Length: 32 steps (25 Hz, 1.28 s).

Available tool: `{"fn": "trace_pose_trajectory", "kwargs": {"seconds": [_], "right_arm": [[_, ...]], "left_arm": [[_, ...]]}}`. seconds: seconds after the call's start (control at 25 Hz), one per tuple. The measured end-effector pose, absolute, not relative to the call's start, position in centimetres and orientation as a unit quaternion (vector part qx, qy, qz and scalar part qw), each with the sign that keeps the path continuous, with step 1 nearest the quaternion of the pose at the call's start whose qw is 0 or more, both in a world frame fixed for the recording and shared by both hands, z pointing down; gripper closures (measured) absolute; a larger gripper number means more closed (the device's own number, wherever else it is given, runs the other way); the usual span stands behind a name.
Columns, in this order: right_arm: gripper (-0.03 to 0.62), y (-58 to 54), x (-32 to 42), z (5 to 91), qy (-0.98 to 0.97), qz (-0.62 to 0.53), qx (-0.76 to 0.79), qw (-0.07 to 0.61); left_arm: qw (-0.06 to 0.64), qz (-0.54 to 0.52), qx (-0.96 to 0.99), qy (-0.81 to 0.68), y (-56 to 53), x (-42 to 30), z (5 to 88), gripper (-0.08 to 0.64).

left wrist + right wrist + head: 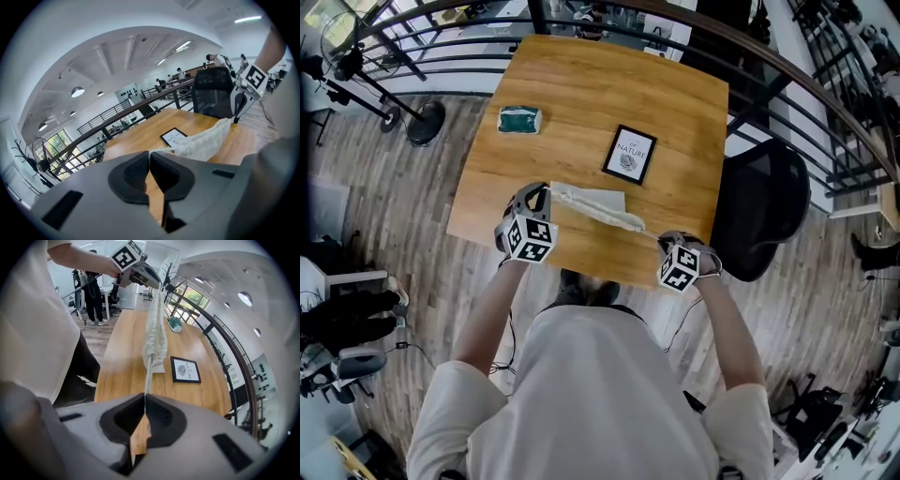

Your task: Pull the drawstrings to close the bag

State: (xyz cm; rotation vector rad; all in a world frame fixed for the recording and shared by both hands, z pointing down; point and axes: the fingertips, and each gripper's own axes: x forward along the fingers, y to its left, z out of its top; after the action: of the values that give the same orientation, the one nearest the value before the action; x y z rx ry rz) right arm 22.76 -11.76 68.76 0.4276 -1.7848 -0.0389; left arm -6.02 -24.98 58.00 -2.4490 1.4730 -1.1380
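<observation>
nearly cinched, and the thin cords could slip

the bag (598, 206) is stretched in a narrow, gathered bunch between the two grippers, over the near part of the table (581, 94). whether any of it touches the wood i cannot tell. the left gripper (539, 199) has its jaws pressed together on the cord end at the bag's left side. the right gripper (666, 239) has its jaws closed on the thin white drawstring (147, 376) that runs straight to the bunched fabric.

likely trouble from here:
- each cord is pinched right where the pads meet, so a harder tug could slide it free. the bag would then drop or swing toward the other gripper.
- the line looks taut already, and the mouth seems mostly gathered. more force may strain the cord channel without closing it further.
- an uneven pull would drag the bag sideways. toward the person, it could go past the table's near edge.
- the framed print (630, 155) lies just beyond the bag, so a released, swinging bag might knock it.
</observation>
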Motion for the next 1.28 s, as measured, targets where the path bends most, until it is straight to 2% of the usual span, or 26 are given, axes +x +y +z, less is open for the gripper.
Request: {"fn": "trace_pose_trajectory", "kwargs": {"seconds": [0.28,0.52,1.28], "right_arm": [[0.581,-13.0,24.5,67.6,-0.741,-0.048,0.201,0.639],[0.581,-13.2,25.6,68.0,-0.724,-0.058,0.204,0.657],[0.581,-15.0,28.7,68.4,-0.658,-0.056,0.237,0.712]], "left_arm": [[0.038,-0.360,-0.798,0.482,-25.5,-6.0,56.5,0.561],[0.004,-0.343,-0.801,0.492,-25.9,-6.5,56.5,0.561],[0.009,-0.379,-0.778,0.501,-27.6,-9.3,58.0,0.560]]}}
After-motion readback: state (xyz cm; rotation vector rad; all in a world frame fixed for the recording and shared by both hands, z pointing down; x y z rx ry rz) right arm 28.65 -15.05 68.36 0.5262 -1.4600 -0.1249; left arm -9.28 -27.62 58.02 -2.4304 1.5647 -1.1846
